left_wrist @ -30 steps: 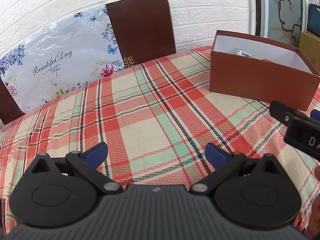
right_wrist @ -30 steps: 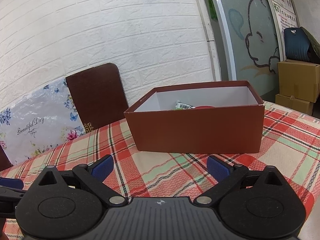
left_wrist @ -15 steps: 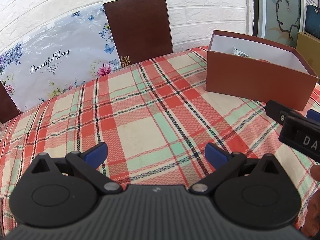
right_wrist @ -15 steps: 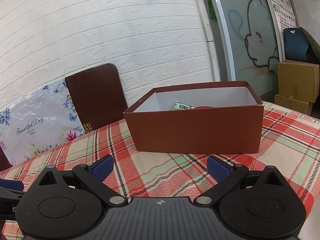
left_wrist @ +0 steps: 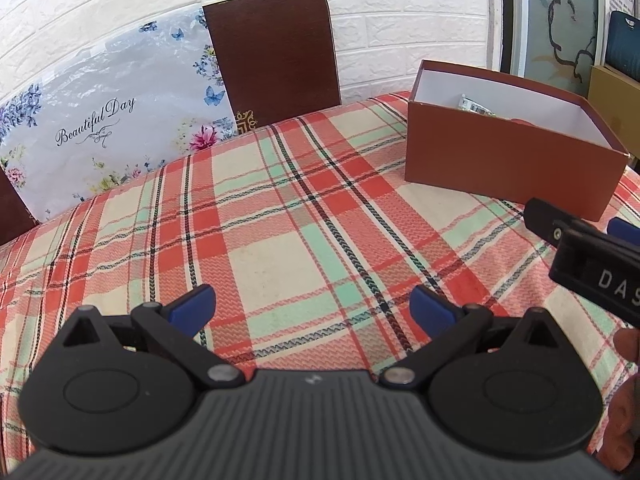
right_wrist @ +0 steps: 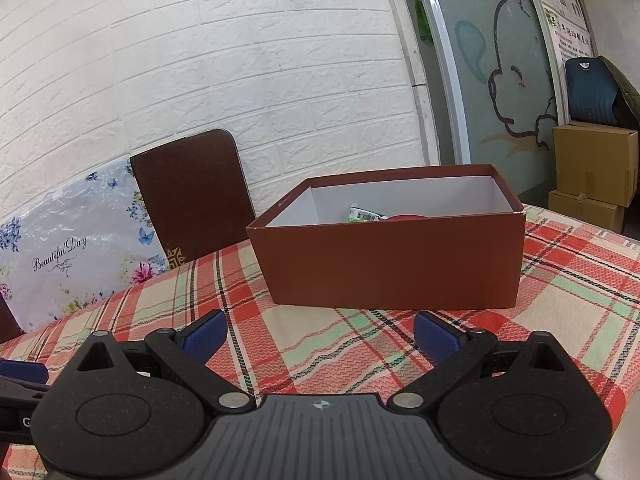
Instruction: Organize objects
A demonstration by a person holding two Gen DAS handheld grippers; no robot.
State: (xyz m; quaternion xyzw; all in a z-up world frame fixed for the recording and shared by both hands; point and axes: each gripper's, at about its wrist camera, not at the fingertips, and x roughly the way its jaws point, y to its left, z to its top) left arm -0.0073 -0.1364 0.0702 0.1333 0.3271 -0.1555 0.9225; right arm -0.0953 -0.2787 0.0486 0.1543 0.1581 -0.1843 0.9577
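Your left gripper [left_wrist: 312, 308] and right gripper [right_wrist: 320, 334] both hover low over the plaid-covered counter [left_wrist: 280, 232], fingers spread apart and empty. Just past your right gripper sits the brown box [right_wrist: 392, 264], open-topped, its long side facing you; from the left view its long axis runs away to the right. Inside, only a barcoded packet [right_wrist: 364, 215] and a red item [right_wrist: 408, 217] peek over the rim, the rest hidden. Behind stands 1 brown chair [left_wrist: 276, 52].
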